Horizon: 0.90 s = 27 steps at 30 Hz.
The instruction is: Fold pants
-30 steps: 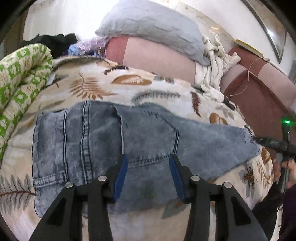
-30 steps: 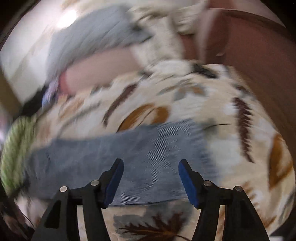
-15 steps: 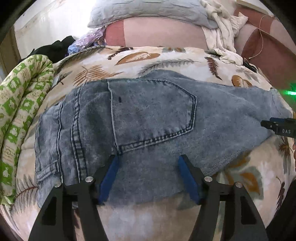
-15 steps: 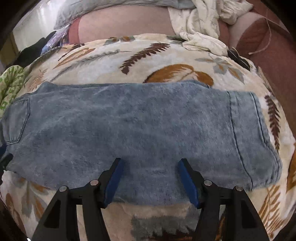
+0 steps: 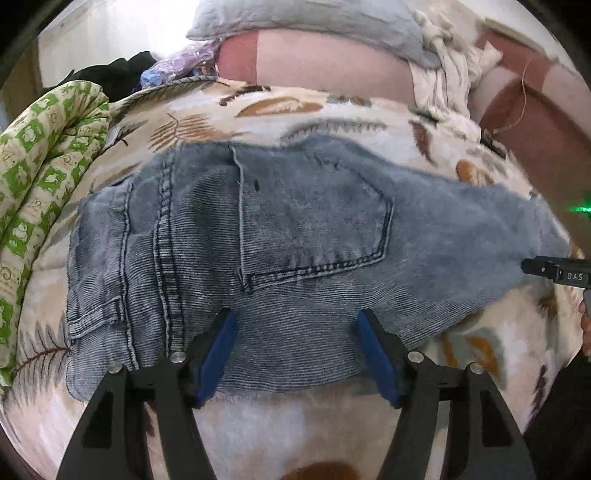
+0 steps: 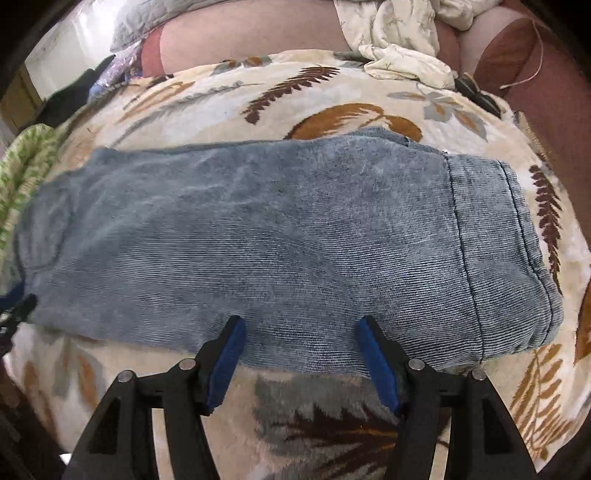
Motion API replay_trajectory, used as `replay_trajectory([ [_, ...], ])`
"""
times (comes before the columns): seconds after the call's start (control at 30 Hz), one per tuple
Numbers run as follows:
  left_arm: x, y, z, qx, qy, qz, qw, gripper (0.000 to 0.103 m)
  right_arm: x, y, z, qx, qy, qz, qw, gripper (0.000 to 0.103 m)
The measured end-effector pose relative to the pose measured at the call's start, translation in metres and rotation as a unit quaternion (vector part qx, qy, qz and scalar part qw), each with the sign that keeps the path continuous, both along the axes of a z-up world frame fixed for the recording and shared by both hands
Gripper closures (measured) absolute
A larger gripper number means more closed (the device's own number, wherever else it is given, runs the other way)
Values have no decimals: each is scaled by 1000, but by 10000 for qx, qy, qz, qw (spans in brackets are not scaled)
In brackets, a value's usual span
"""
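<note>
In the left wrist view the right gripper [image 5: 561, 275] is cut off by the picture's edge, its jaws unseen, and the jeans [image 5: 258, 266] partly hide the blanket [image 5: 258, 432].

Surface: a bed covered by a cream blanket [image 5: 258, 435] printed with brown and grey leaves and feathers
Middle of the blanket: a pair of blue jeans [image 5: 295, 236] lying flat, folded lengthwise, with the back pocket facing up and the waistband toward the left in the left wrist view
Leg end: the hem of the jeans [image 6: 517, 251] reaches toward the right side of the blanket in the right wrist view
Left edge: a rolled green-and-cream quilt [image 5: 40, 177] lies beside the waistband
Far side: a pink bolster [image 5: 325, 62] with a grey pillow [image 5: 314, 18] on it
Far right: a crumpled cream cloth [image 6: 399, 48] on the blanket's edge
</note>
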<state>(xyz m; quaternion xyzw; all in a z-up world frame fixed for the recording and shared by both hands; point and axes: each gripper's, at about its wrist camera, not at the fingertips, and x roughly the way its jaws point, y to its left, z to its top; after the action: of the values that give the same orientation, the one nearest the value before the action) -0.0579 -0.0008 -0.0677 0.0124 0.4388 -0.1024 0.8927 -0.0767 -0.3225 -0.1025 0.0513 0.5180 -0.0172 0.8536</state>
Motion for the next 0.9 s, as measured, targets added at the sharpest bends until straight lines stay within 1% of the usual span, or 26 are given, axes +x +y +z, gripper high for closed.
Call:
replay_trajectory([
  [0.03, -1, 0, 4, -67, -92, -3, 9999, 35, -2, -7, 10, 90, -151, -25, 9998, 36],
  [0.07, -2, 0, 11, -143, -248, -9, 9996, 35, -4, -17, 24, 79, -391, -116, 9991, 36],
  [0.13, -6, -2, 24, -257, -600, -69, 9978, 35, -2, -33, 43, -53, -624, -242, 9977, 36],
  [0.17, -7, -3, 30, -301, -778, -99, 9965, 35, 1, -42, 51, -149, -702, -313, 9969, 36],
  [0.23, -6, -5, 37, -292, -975, -90, 9948, 35, 9, -67, 65, -315, -809, -570, 9946, 36],
  [0.27, -4, -7, 38, -294, -1009, -76, 9944, 35, 15, -81, 70, -340, -815, -708, 9936, 36],
  [0.3, 0, -7, 39, -319, -983, -74, 9946, 35, 22, -98, 73, -312, -805, -858, 9926, 36],
  [0.37, 11, -11, 37, -385, -837, -59, 9957, 35, 32, -115, 76, -180, -750, -953, 9925, 36],
  [0.43, 22, -13, 33, -417, -689, 9, 9967, 35, 49, -132, 73, -176, -652, -1102, 9916, 36],
  [0.47, 25, -13, 32, -406, -670, 47, 9969, 35, 54, -137, 71, -100, -617, -1125, 9917, 36],
  [0.53, 34, -10, 31, -346, -662, 215, 9970, 35, 65, -150, 65, 219, -516, -1152, 9918, 36],
  [0.7, 58, 8, 27, -377, -558, 583, 9960, 35, 81, -161, 45, 766, -123, -1045, 9915, 36],
  [0.8, 69, 12, 22, -107, -428, 712, 9965, 35, 87, -157, 32, 858, 96, -945, 9918, 37],
  [0.87, 73, 19, 19, 31, -313, 969, 9948, 35, 89, -153, 25, 889, 186, -827, 9924, 56],
  [0.9, 74, 23, 17, 17, -234, 1029, 9944, 35, 91, -148, 21, 784, 279, -743, 9938, 74],
])
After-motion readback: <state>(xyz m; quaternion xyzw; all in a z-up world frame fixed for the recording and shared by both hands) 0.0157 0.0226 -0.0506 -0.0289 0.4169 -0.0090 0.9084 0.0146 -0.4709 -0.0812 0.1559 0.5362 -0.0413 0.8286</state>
